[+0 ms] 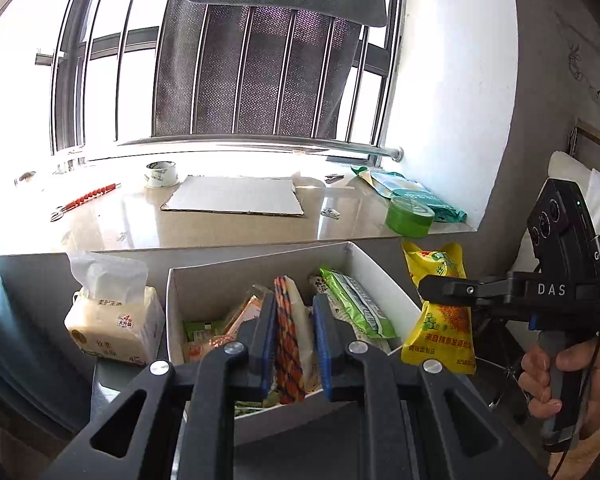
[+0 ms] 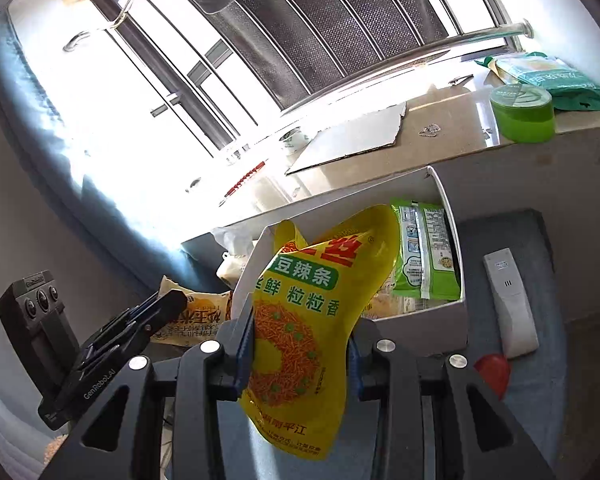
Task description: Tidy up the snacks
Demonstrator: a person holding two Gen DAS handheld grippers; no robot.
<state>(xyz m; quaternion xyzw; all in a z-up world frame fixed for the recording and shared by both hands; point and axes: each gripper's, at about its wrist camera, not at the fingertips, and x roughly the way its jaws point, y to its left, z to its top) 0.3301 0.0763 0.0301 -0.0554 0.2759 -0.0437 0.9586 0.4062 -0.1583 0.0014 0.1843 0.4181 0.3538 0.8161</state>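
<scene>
That yellow snack bag (image 2: 300, 320) is clamped between your right gripper (image 2: 300, 354) jaws, hanging in the air just in front of the white box (image 2: 452, 264), its top flopping toward the box's open mouth. From the left wrist view the same bag dangles beside the box's right wall, apart from it.

Watch the grip: the pads (image 2: 246, 344) pinch the bag across its puffy middle, so the film could slide out, I'd judge, if you swing it fast. The loose lower end could also catch the box's near rim and fold under as you come in.

Your left gripper (image 1: 296, 340) is closed on a thin orange-striped packet (image 1: 290, 344), edge-on between the blue pads, over the box. In the right wrist view that packet shows a pale printed face, held left of the box. Both hands heading for one opening is the real risk: the two tools could knock together, or one bag could sweep the other.

Inside, the green packet (image 2: 424, 256) leans against the right wall and the floor is crowded, so a dropped bag may perch on top and tip out.

Outside the box, the tissue pack (image 1: 112, 320) sits just left and the white remote (image 2: 510, 304) just right; a wide swing could nudge either.
</scene>
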